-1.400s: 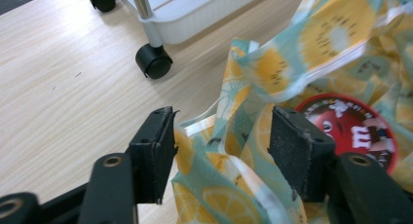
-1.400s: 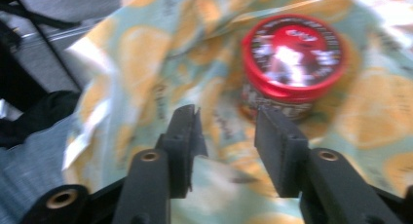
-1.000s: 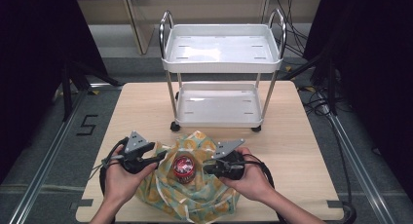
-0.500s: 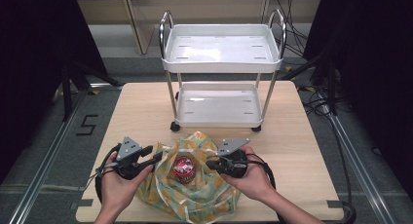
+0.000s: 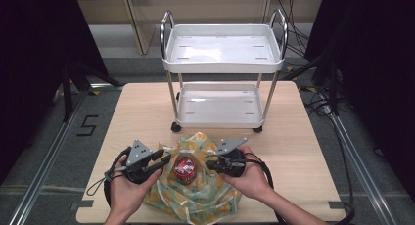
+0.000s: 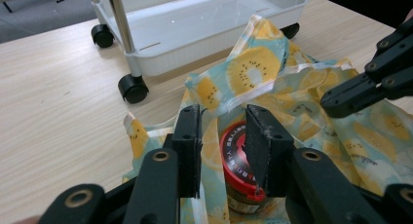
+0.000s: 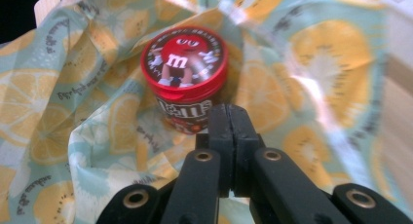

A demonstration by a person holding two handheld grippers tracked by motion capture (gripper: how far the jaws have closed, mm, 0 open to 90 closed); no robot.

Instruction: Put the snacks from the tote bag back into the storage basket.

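Wooden table (image 5: 303, 151) fills the middle of the room, with dark floor around it. On the table lies a fruit-print cloth (image 5: 195, 200), yellow and light blue, all crumpled. A candy jar (image 5: 185, 169) with a red lid stands upright in the middle of the cloth.

The left gripper (image 5: 164, 158) is just left of the jar. In the left gripper view, its two black jaws stand a little apart, and the jar's red lid (image 6: 237, 153) shows in the gap past them. A fold of cloth lies by the left jaw. The jaws have just been closing, but the pads do not press on the jar or the cloth yet.

The right gripper (image 5: 209, 162) is just right of the jar. In the right gripper view its jaws are squeezed tight together, with nothing seen between them, and the jar (image 7: 185, 80) sits right past the tips.

Compared with a second ago, the left gripper sits lower and closer to the person. The right gripper, the jar and the cloth look the same.

Behind the cloth stands a small white cart (image 5: 222, 63) on wheels, with two trays.
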